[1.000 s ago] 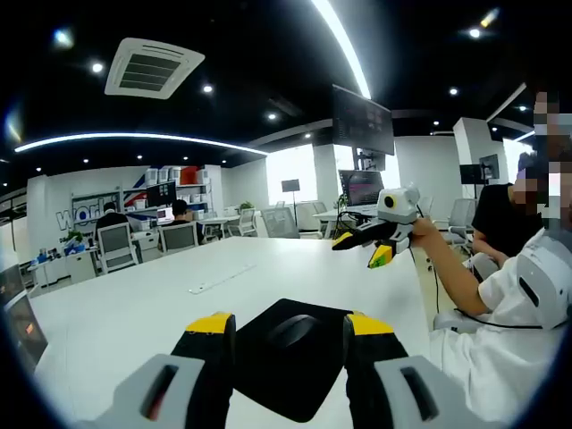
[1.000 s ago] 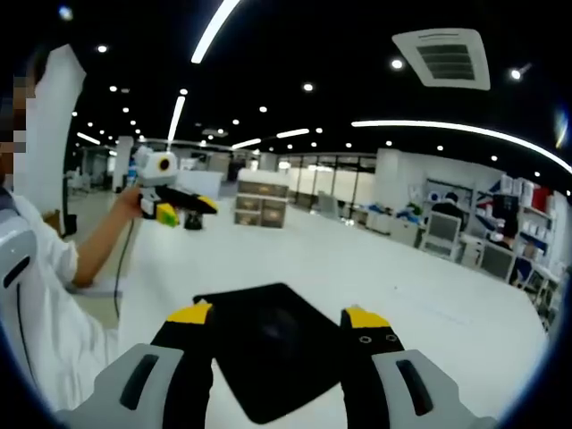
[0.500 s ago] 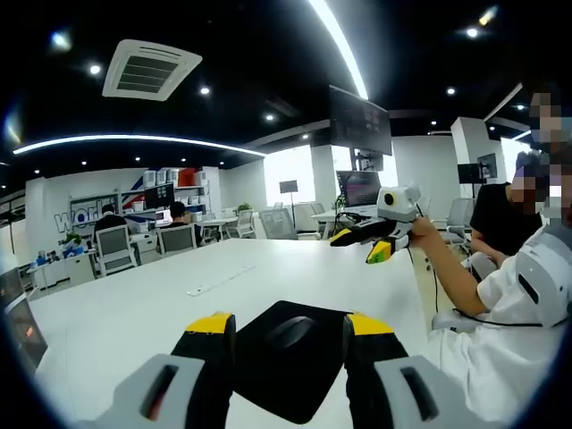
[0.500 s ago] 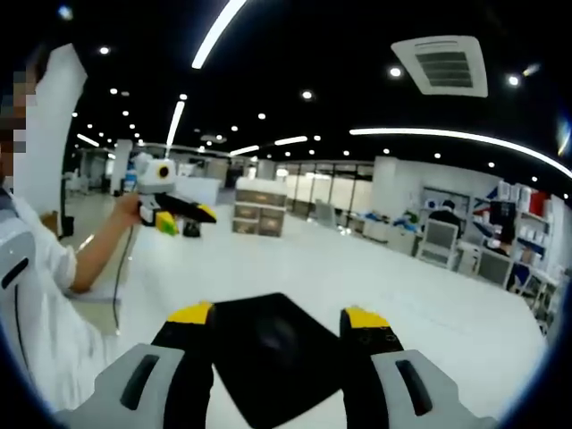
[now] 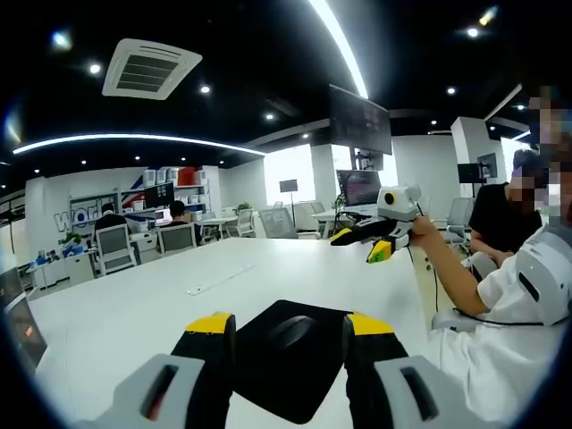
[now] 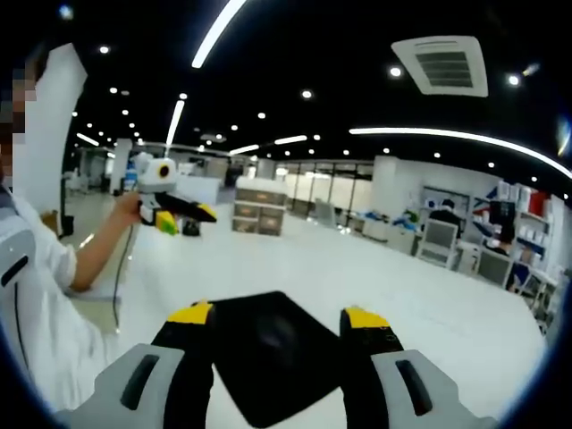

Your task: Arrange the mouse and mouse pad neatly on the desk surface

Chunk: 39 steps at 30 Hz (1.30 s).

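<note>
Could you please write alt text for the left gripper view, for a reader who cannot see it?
A black mouse sits on a black mouse pad on a white desk, seen between the open yellow-tipped jaws of the left gripper. To the right, a person's hand holds the right gripper raised above the desk, with an open-plan office behind.

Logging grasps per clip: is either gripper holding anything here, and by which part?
Nothing is held: left gripper and right gripper hover open above the black mouse pad.
</note>
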{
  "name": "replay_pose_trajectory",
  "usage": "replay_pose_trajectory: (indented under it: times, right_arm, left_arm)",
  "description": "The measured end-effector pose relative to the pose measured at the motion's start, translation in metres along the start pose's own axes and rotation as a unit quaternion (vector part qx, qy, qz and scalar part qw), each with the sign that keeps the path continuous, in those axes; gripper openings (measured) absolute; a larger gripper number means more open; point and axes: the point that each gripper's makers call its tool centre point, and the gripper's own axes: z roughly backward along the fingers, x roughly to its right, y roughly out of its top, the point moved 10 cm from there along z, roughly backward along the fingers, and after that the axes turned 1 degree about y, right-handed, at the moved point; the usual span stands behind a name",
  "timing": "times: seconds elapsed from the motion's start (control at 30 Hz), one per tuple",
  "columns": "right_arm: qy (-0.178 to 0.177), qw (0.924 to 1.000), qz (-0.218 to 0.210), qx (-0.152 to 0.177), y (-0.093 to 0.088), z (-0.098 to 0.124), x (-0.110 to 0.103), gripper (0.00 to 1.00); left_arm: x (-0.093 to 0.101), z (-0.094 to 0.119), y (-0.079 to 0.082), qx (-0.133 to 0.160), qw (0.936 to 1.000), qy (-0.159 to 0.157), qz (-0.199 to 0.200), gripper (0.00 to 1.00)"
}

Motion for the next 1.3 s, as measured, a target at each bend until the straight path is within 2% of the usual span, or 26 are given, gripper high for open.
replay_pose_trajectory:
  times: [0.7, 0.83, 0.97, 1.3]
  right_arm:
    - [0.006, 1.0, -0.001, -0.003, -0.001, -0.004, 0.0, 0.54]
    - [0.009, 0.9999, -0.002, -0.003, -0.002, -0.006, 0.0, 0.54]
    - [0.018, 0.9998, -0.007, -0.006, -0.006, -0.011, 0.002, 0.54]
    - [0.045, 0.9986, -0.026, -0.013, -0.016, -0.021, 0.003, 0.61]
  left_arm:
    - [0.002, -0.008, 0.0, 0.002, 1.0, 0.008, -0.001, 0.48]
    - [0.004, -0.017, -0.004, -0.006, 1.0, 0.004, -0.001, 0.48]
    - [0.004, -0.026, -0.007, -0.029, 0.9991, 0.024, -0.02, 0.48]
    - [-0.002, -0.042, -0.016, -0.054, 0.9983, 0.017, -0.014, 0.48]
